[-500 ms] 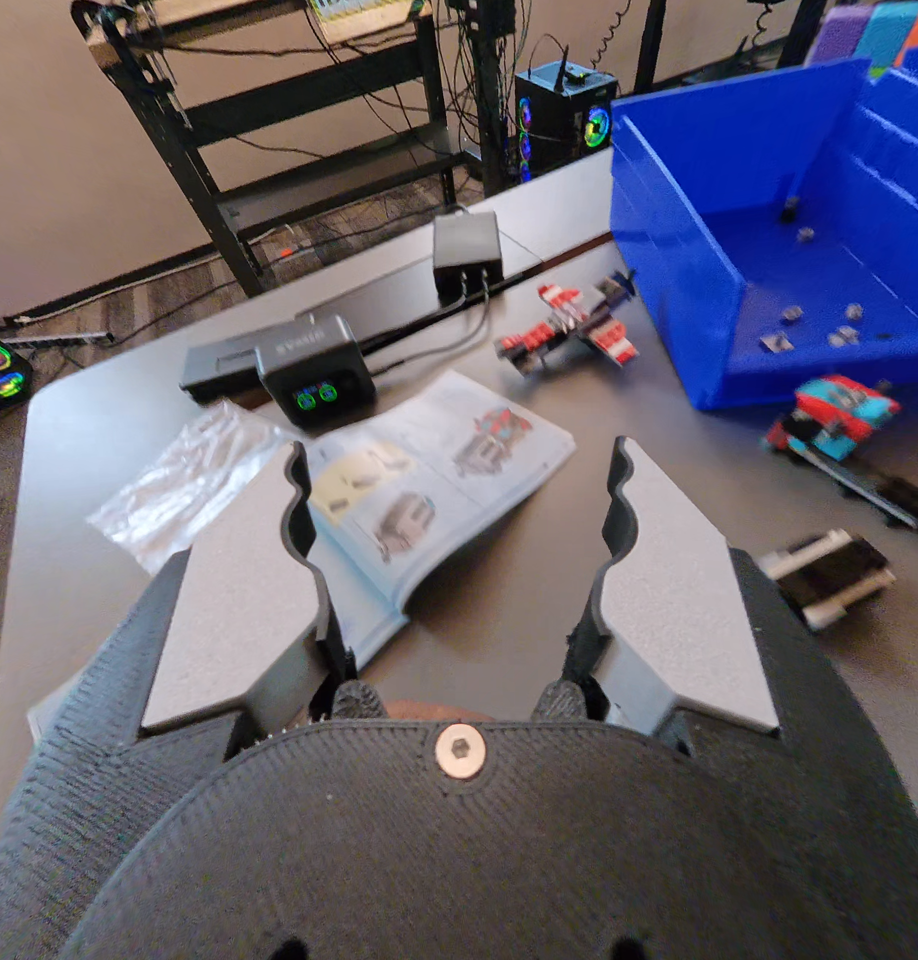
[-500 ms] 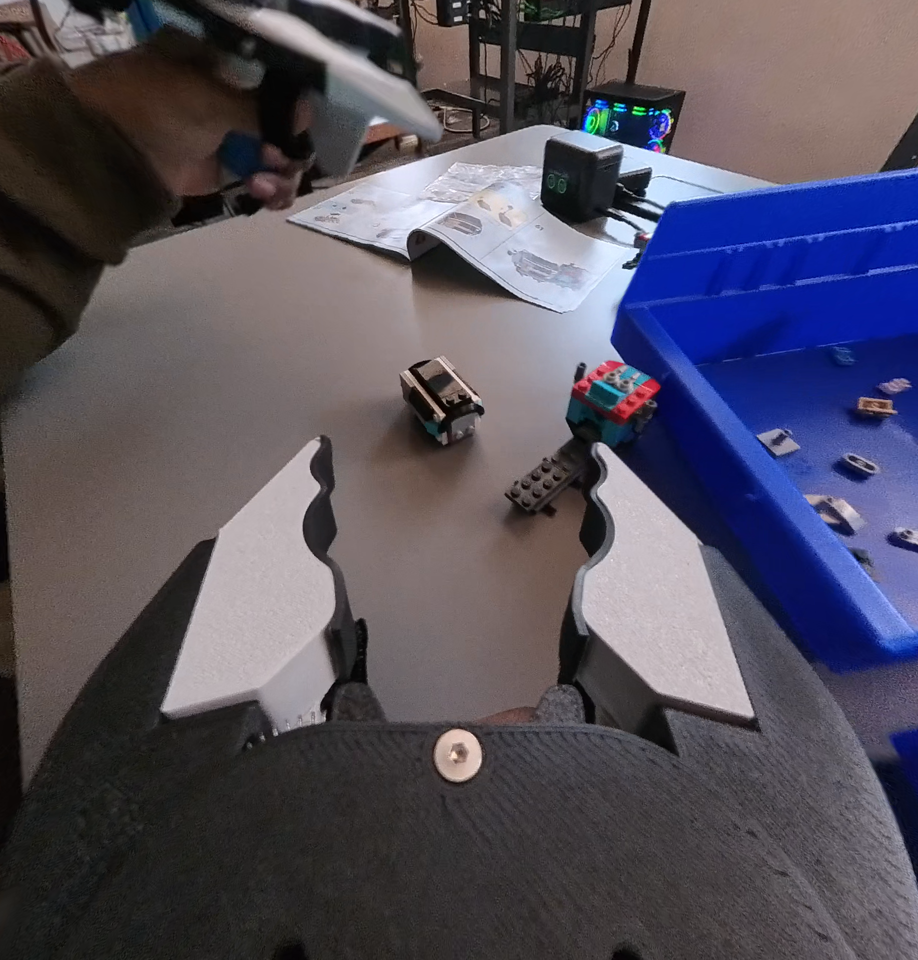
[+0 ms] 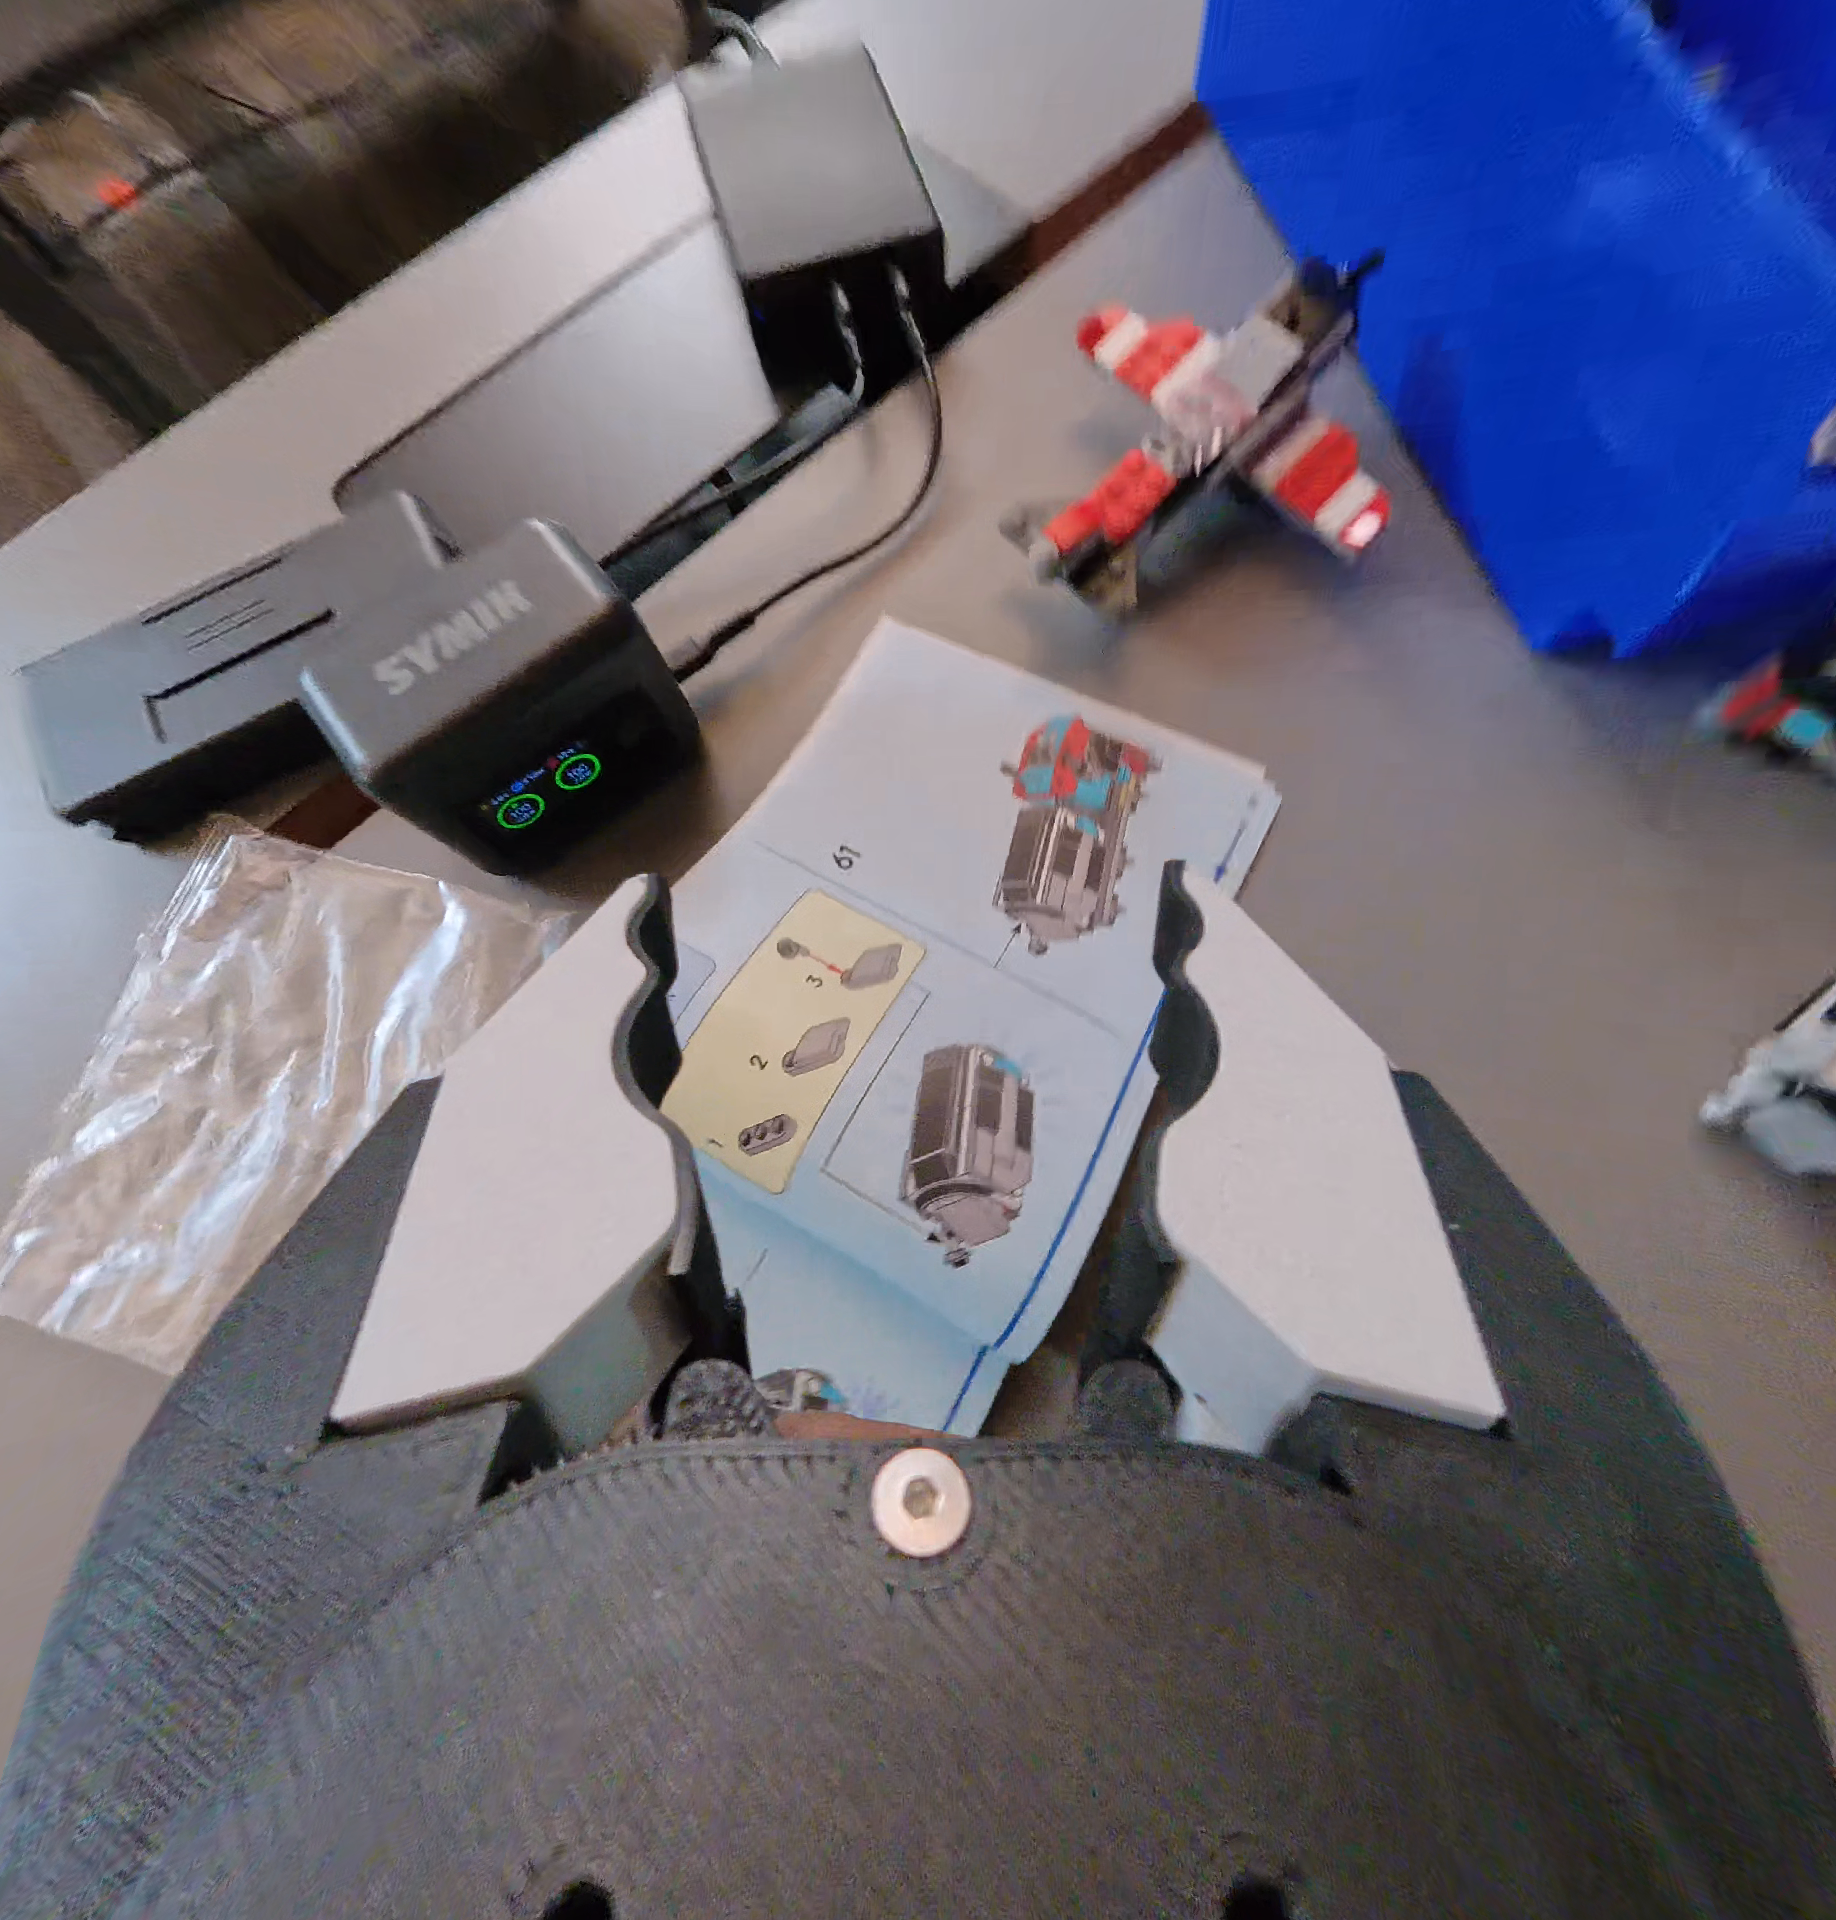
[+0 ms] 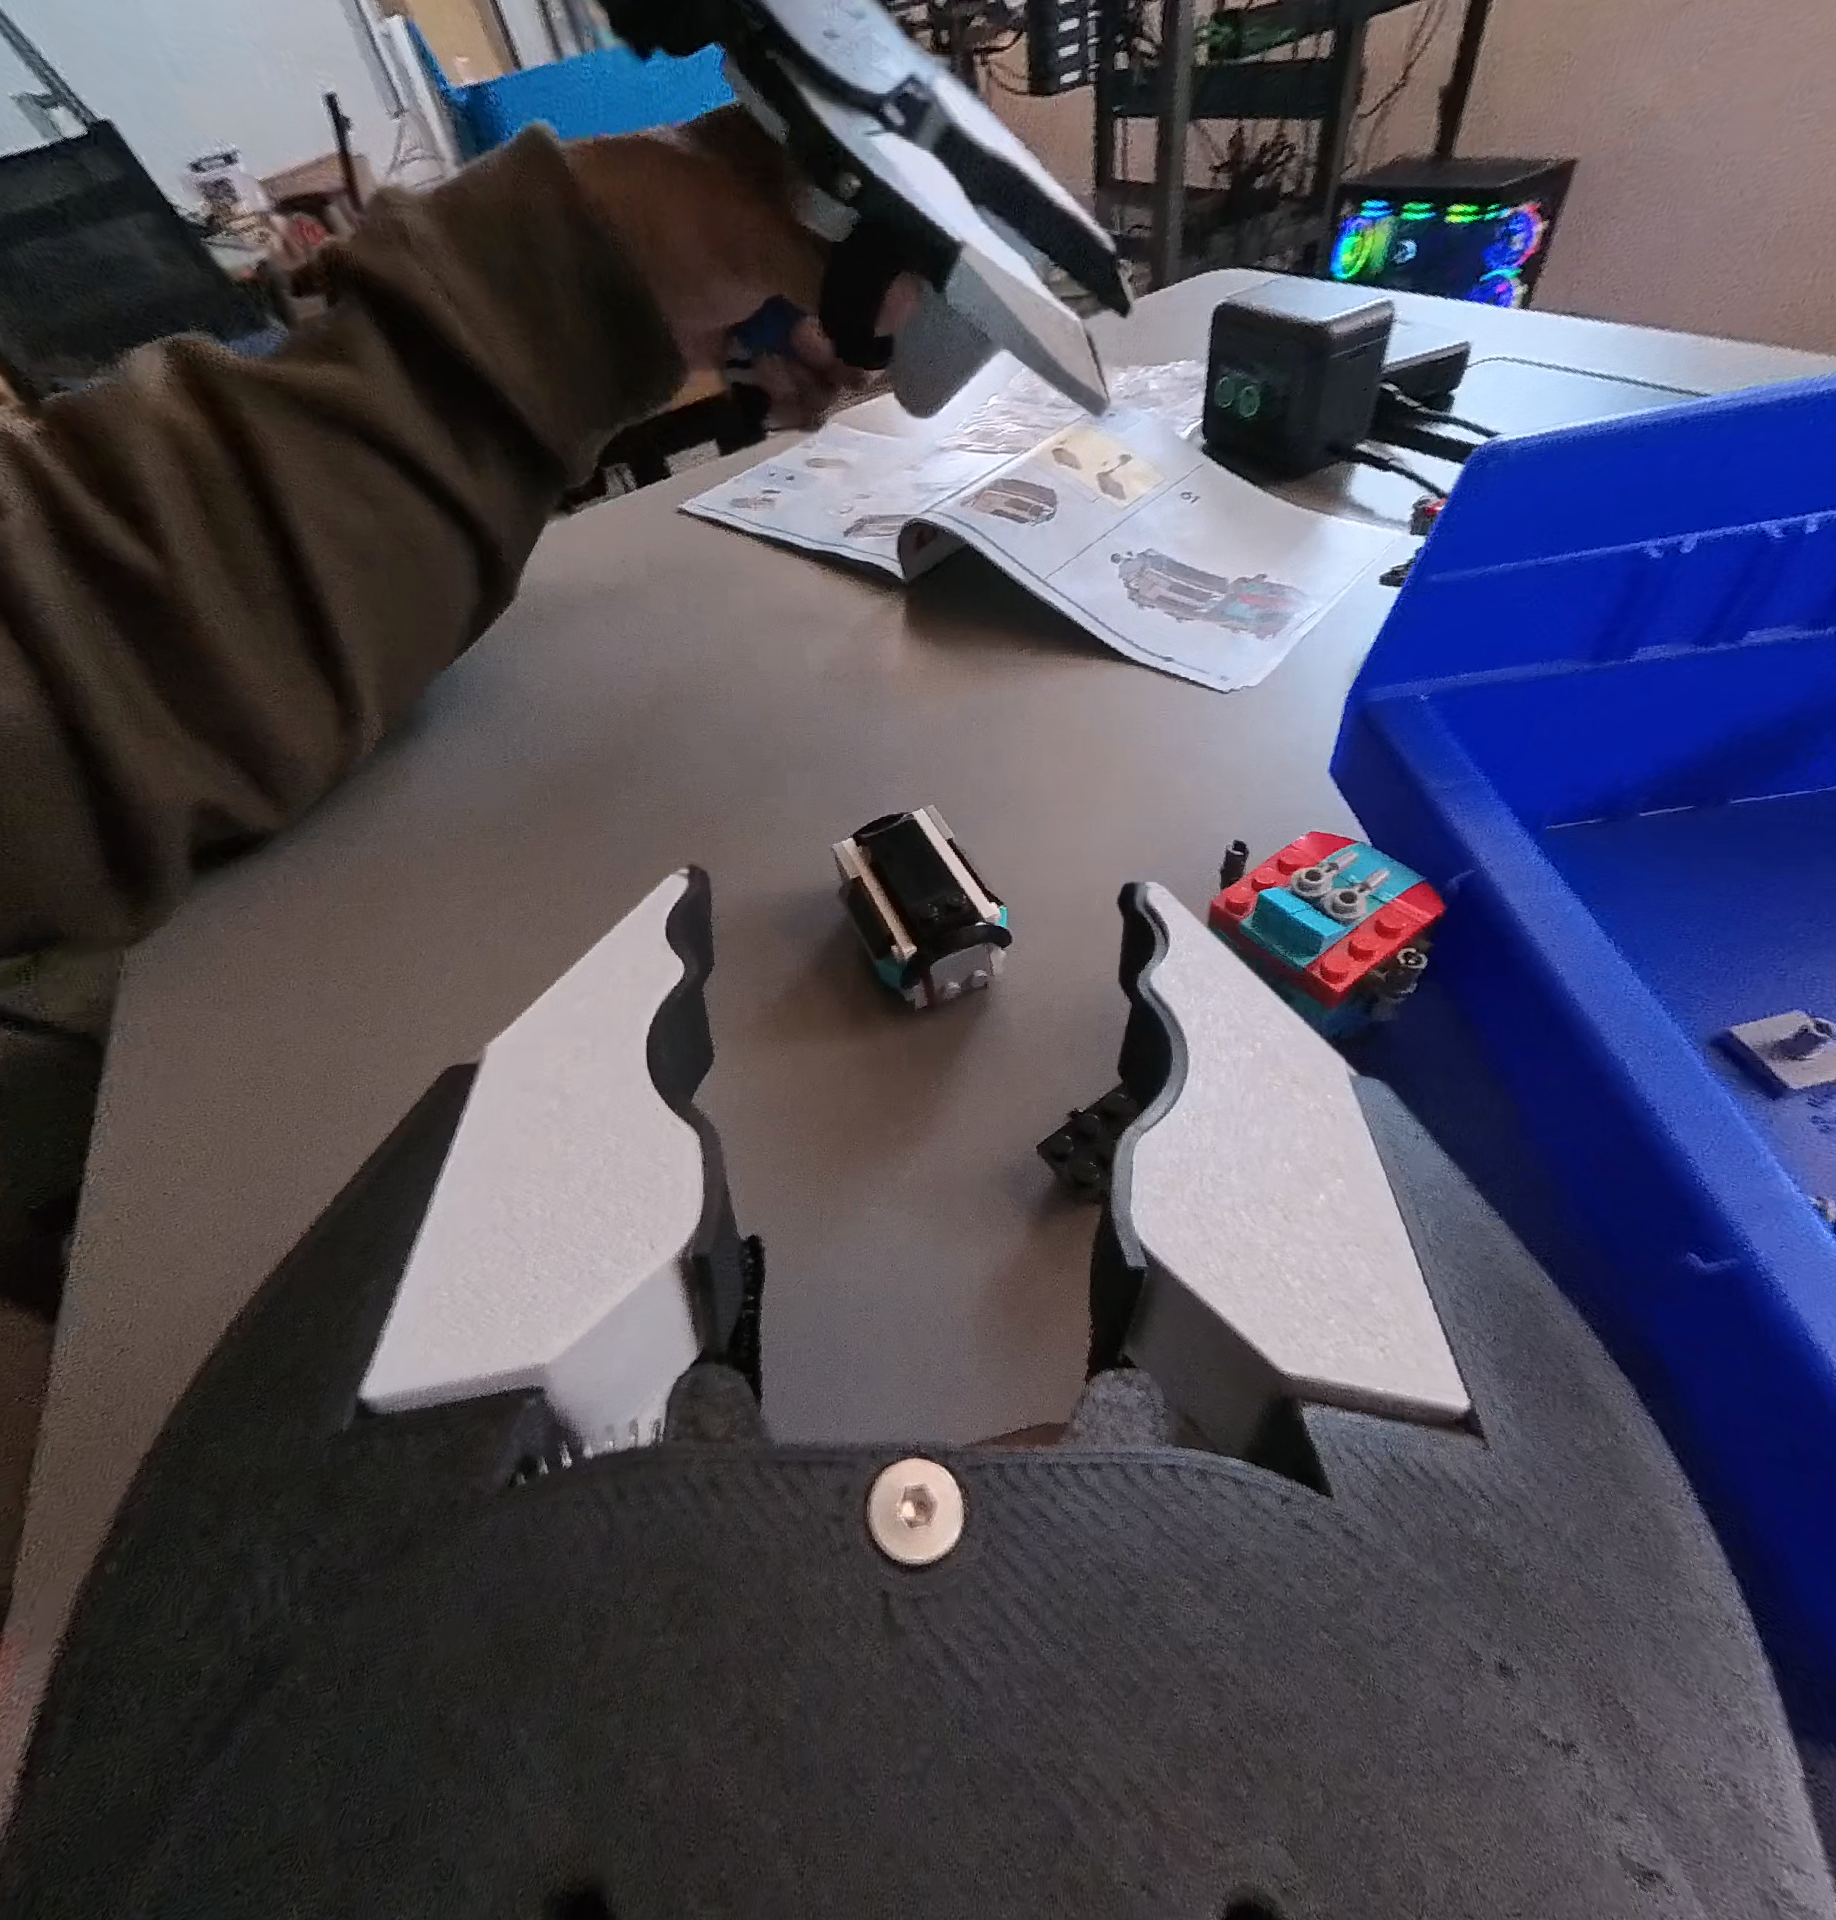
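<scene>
Grey left fingers (image 3: pixel 623 1039) spread over instruction booklet (image 3: pixel 893 1039), right fingers (image 4: pixel 581 1091) spread before black brick model (image 4: pixel 919 909)

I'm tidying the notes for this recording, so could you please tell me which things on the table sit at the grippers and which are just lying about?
At the grippers:
- left gripper, open, over the instruction booklet
- right gripper, open, facing the black brick block

Lying about:
- red brick plane
- red and teal brick piece
- blue bin
- clear plastic bag
- black charger

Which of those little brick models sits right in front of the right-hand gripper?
The black-and-white brick block, alone mid-table; the red-and-teal model sits aside by the blue bin.
</scene>
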Tool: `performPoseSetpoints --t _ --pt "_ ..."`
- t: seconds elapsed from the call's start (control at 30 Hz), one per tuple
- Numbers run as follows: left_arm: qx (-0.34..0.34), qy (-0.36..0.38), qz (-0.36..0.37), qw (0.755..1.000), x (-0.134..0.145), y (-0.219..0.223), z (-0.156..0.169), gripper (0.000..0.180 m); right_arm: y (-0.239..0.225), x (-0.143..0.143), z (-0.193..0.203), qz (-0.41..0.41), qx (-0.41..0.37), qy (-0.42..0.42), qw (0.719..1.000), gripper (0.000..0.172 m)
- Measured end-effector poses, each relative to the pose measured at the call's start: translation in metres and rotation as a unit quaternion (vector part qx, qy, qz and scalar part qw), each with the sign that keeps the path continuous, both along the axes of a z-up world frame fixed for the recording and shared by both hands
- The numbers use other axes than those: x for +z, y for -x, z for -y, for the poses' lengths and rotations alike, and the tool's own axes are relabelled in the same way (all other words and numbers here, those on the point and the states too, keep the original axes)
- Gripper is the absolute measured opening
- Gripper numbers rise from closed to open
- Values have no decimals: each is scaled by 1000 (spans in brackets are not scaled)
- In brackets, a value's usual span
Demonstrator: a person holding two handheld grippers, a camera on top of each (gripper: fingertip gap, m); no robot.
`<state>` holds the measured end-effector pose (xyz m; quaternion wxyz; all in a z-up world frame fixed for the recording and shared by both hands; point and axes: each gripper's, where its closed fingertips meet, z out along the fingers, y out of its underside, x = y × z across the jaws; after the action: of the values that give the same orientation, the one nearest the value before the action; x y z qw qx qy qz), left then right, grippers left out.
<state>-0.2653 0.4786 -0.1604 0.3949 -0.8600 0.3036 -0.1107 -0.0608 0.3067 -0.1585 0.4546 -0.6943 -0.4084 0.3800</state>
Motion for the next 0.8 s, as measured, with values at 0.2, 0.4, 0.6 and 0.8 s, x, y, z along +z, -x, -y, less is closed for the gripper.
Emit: performPoseSetpoints --t 0.2,0.4,0.6,0.8 --pt "-61 63 -28 996 -24 2 -11 96 8 1 -4 -13 37 15 999 75" --pt "-84 9 -79 993 -25 -18 5 101 5 7 -9 -59 45 49 996 67" --pt "-30 -80 -110 990 -15 -18 23 99 -1 10 -10 -80 44 71 993 65" --pt "-16 -133 -119 984 -15 -23 49 72 -2 12 -9 -97 58 88 990 60"
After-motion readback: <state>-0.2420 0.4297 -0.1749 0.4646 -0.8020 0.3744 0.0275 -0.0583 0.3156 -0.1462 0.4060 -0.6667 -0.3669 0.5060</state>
